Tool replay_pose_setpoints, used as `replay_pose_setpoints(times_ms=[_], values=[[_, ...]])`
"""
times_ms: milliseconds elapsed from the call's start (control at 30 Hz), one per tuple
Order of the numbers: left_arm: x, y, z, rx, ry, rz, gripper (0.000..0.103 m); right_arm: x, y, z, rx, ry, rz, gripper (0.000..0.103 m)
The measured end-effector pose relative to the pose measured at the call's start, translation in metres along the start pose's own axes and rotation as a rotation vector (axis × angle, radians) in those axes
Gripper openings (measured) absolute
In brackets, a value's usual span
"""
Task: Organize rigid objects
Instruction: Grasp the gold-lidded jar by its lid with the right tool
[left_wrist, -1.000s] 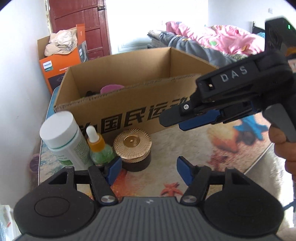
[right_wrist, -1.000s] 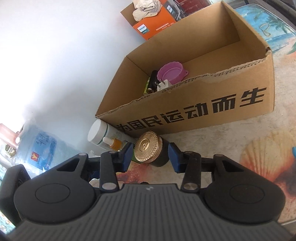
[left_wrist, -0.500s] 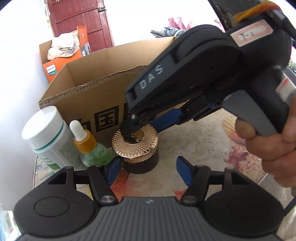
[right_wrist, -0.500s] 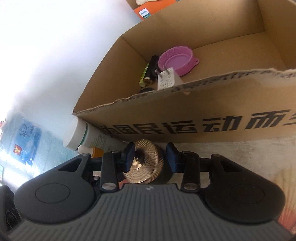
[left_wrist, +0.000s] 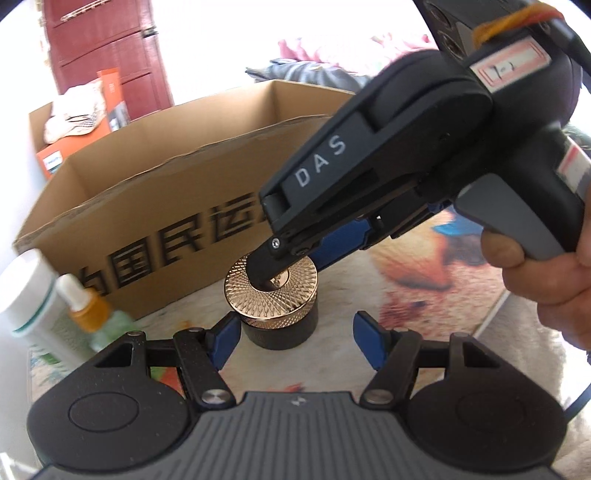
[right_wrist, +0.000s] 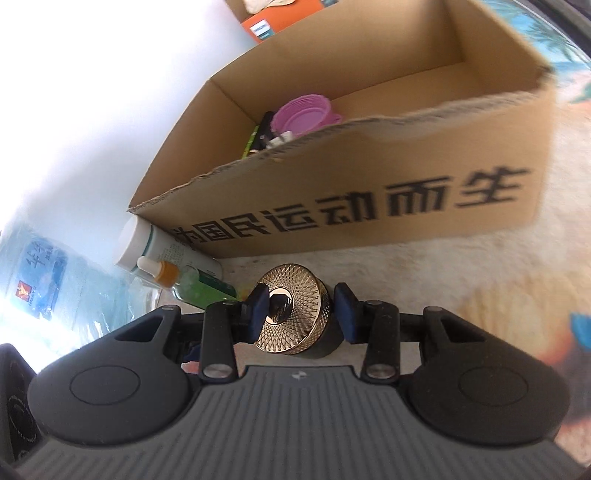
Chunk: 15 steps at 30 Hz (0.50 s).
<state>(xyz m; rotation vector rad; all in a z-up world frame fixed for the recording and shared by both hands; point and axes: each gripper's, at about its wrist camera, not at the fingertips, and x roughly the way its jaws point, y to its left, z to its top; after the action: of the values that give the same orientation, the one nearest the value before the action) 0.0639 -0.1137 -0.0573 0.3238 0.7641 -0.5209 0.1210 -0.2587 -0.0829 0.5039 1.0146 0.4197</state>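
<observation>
A dark jar with a ribbed gold lid (left_wrist: 273, 295) stands on the patterned mat in front of a cardboard box (left_wrist: 147, 206). My right gripper (left_wrist: 291, 258) reaches down from the upper right, and its near fingertip covers the lid's centre. In the right wrist view the gold-lidded jar (right_wrist: 295, 317) sits between the blue pads of the right gripper (right_wrist: 301, 312); the jaws stand open around it and no pressing shows. My left gripper (left_wrist: 295, 341) is open just short of the jar, nothing between its fingers.
A white bottle (left_wrist: 33, 295) and a dropper bottle with an orange collar (left_wrist: 88, 306) stand left of the jar. Inside the cardboard box (right_wrist: 369, 177) lie a purple bowl (right_wrist: 306, 114) and small dark items. An orange carton (left_wrist: 55, 158) is behind; a water jug (right_wrist: 44, 273) at left.
The right gripper came in from the upper right and lowered over the gold lid, so the jar now sits between its pads. The left gripper drew a little nearer the jar.
</observation>
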Motion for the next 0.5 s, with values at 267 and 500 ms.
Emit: replay_pose_setpoints(times_ms=[267, 500], values=[[-0.001, -0.017, 0.003, 0.031, -0.001, -0.026, 0.067, -0.022, -0.019, -0.019, 0.102, -0.032, 0.013, 0.039], [0.010, -0.016, 0.010, 0.021, 0.019, 0.011, 0.067, -0.031, -0.017, -0.018, 0.102, -0.047, 0.023, 0.039]])
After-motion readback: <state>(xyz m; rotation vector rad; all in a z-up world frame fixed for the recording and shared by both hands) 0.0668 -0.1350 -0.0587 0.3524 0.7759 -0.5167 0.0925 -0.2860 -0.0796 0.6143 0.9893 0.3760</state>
